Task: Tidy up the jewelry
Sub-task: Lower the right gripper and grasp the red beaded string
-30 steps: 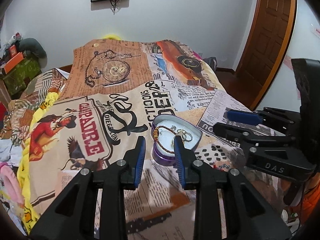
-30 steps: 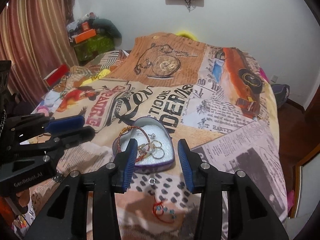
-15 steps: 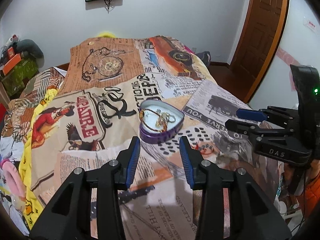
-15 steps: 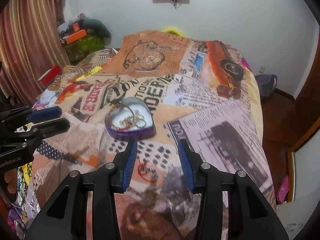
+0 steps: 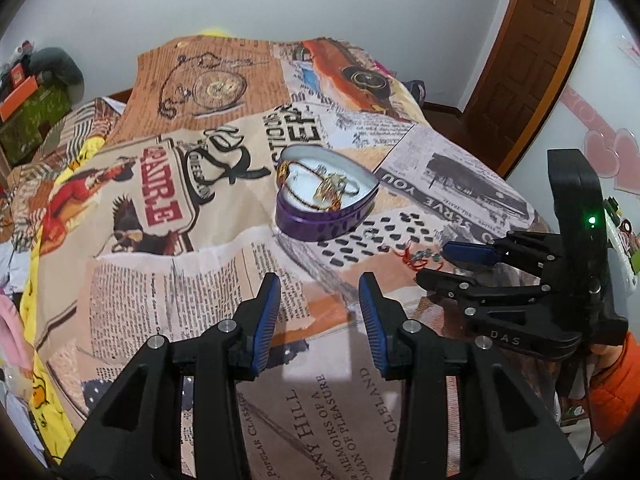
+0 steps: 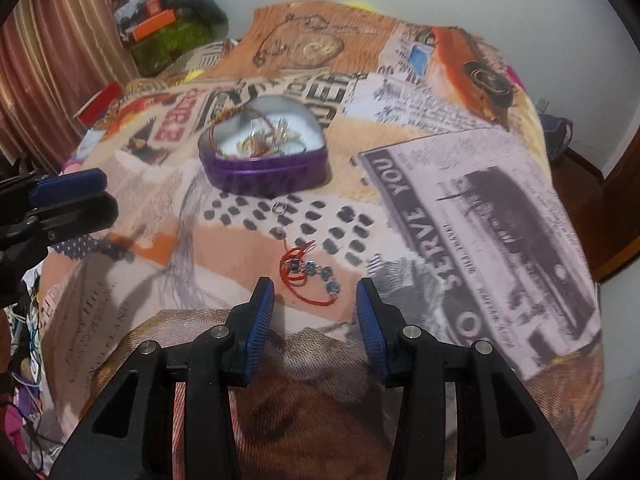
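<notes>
A red cord bracelet (image 6: 310,276) with blue stones lies on the bed (image 6: 480,208), just beyond the right gripper (image 6: 315,294), whose blue-padded fingers (image 6: 262,312) stand apart and grasp nothing; the bracelet sits ahead of the tips, not between them. A little farther off a small silver ring (image 6: 280,210) lies on a patch of black dots, and past it stands a purple heart-shaped tin (image 6: 264,172), lid off, holding a tangle of gold rings and a beaded bracelet on a white lining. In the left wrist view the tin (image 5: 326,220) is far and centre, the red bracelet (image 5: 416,258) to its near right beside the right gripper's tips. The left gripper (image 5: 319,300) hovers over bare blanket on the near side; its fingers (image 5: 266,320) have just been opening and are released, with nothing between them. Around the jewelry the blanket is open and flat; the bed's right edge drops to a wooden floor, with a brown door (image 5: 532,60) beyond, and clutter lies off the left edge. The blanket's newspaper print reads "SERVE YOU", "HILL", "MEMOIRS OF A" and "OF PLEASURE"; the right gripper's body bears "DAS". An orange sleeve (image 5: 616,392) shows at the right.
</notes>
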`<control>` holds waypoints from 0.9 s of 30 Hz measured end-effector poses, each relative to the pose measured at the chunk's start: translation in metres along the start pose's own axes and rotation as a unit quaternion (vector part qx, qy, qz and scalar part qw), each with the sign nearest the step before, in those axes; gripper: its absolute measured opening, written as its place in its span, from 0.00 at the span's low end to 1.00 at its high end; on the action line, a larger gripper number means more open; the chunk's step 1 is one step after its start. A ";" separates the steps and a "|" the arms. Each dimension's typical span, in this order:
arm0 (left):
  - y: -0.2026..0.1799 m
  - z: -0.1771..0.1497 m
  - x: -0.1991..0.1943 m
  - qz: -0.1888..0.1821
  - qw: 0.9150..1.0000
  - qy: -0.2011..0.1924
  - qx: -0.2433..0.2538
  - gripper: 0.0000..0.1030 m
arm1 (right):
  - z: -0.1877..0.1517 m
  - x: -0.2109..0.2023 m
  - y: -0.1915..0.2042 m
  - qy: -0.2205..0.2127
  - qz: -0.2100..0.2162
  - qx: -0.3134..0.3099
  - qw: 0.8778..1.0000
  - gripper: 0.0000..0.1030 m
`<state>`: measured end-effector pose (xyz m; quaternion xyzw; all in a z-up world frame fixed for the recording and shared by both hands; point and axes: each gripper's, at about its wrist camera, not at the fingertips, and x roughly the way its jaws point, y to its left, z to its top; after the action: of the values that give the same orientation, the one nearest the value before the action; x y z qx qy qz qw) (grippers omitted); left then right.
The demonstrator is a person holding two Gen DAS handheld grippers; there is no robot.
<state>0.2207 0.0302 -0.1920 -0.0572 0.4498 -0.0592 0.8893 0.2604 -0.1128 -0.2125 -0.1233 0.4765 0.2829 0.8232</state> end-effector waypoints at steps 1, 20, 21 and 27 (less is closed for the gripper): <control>0.002 -0.001 0.002 -0.001 1.000 0.002 -0.003 0.39 | 0.001 0.003 0.001 0.003 0.000 -0.002 1.000 0.38; -0.004 -0.004 0.032 -0.007 1.000 0.026 -0.003 0.39 | -0.002 0.014 -0.002 -0.025 0.002 -0.016 1.000 0.10; -0.005 -0.003 0.033 -0.008 1.000 0.026 -0.002 0.39 | -0.002 0.013 -0.003 -0.027 0.003 -0.013 1.000 0.09; -0.016 0.004 0.044 -0.027 0.999 0.033 -0.001 0.39 | -0.003 0.007 -0.008 -0.042 0.001 0.001 0.999 0.09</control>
<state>0.2495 0.0081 -0.2221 -0.0681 0.4776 -0.0851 0.8718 0.2654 -0.1183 -0.2207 -0.1101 0.4421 0.2883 0.8422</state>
